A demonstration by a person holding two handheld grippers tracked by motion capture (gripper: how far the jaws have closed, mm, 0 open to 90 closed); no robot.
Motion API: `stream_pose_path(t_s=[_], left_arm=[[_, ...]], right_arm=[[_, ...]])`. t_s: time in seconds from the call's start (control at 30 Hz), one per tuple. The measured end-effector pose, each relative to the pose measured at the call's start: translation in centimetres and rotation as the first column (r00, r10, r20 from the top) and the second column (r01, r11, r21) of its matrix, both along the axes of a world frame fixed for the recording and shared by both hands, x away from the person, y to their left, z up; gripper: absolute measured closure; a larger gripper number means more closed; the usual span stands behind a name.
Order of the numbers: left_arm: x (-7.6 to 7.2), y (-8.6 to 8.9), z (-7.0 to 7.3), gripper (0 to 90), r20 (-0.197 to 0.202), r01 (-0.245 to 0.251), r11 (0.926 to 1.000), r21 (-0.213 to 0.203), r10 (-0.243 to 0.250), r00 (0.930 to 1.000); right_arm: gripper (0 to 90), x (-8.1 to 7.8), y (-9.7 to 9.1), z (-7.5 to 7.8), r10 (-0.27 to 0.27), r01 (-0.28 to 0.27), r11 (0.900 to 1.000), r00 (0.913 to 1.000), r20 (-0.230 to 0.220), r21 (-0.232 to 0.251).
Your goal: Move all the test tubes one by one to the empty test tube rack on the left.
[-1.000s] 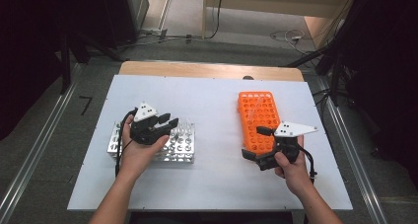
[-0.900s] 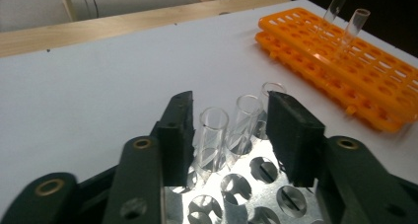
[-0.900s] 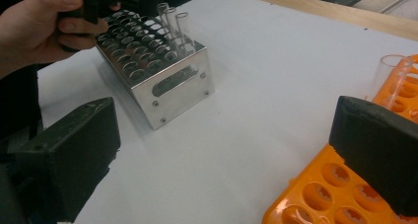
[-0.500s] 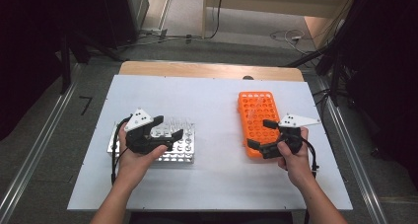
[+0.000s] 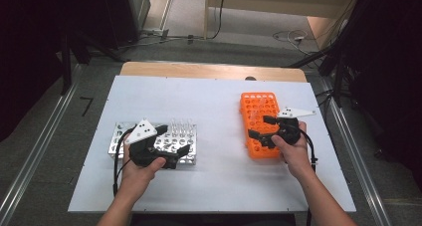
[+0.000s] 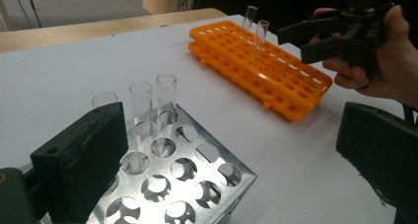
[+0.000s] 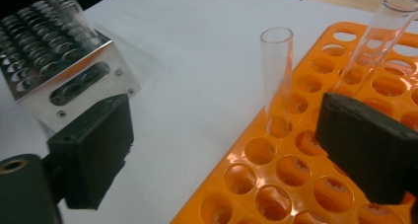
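Since the earlier frame the left gripper has slid back along the metal rack near the table's front-left corner, jaws just opened, empty. The right gripper, jaws wide but just closing with nothing pinched yet, now flanks a glass tube in the orange rack by the right edge; it should pinch mid-tube and lift straight up.

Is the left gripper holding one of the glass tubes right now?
No: the left gripper stands open over the metal rack, its jaws wide apart, nothing between them.

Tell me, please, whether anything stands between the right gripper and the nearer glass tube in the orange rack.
Nothing visible does. The right gripper has open jaws, and the tube stands upright just ahead, with only bare holes of the orange rack between.
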State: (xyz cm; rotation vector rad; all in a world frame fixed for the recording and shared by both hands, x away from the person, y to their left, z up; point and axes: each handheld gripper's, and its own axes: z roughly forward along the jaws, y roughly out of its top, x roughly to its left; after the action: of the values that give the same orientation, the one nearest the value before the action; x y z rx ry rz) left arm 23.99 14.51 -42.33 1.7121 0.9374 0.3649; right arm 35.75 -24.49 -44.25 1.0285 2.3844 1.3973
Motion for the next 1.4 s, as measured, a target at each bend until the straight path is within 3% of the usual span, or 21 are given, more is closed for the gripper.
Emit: stream_pose_path(t_s=[0.13,0.37,0.7,0.97,1.13,1.4], left_arm=[[-0.5,-0.3,0.1,0.0,0.01,0.01,0.9999,0.007,-0.01,0.9999],[-1.3,-0.6,0.1,0.0,0.02,0.025,0.9996,0.015,-0.025,0.9995],[-1.4,-0.8,-0.2,0.0,0.012,0.028,0.9996,0.01,-0.028,0.9995],[-1.4,-0.7,-0.1,0.0,0.014,0.019,0.9998,0.01,-0.019,0.9997],[-1.3,-0.6,-0.1,0.0,0.015,0.021,0.9997,0.009,-0.021,0.9997],[-1.2,-0.8,-0.2,0.0,0.013,0.027,0.9996,0.011,-0.027,0.9995]], right_arm=[[19.4,0.9,0.7,-0.4,-0.02,0.019,0.9992,0.9996,-0.019,-0.035],[41.6,2.2,1.2,-1.1,-0.101,0.096,0.9917,0.993,-0.061,-0.085],[60.3,2.6,2.1,-1.3,-0.135,0.126,0.9762,0.9901,-0.038,-0.176],[73.0,2.6,2.1,-1.4,-0.172,0.165,0.9677,0.9849,-0.02,-0.191],[73.9,2.5,2.2,-1.4,-0.177,0.173,0.9652,0.9841,-0.007,-0.196],[74.1,2.3,1.7,-0.8,-0.172,0.171,0.973,0.9851,0.006,-0.155]])
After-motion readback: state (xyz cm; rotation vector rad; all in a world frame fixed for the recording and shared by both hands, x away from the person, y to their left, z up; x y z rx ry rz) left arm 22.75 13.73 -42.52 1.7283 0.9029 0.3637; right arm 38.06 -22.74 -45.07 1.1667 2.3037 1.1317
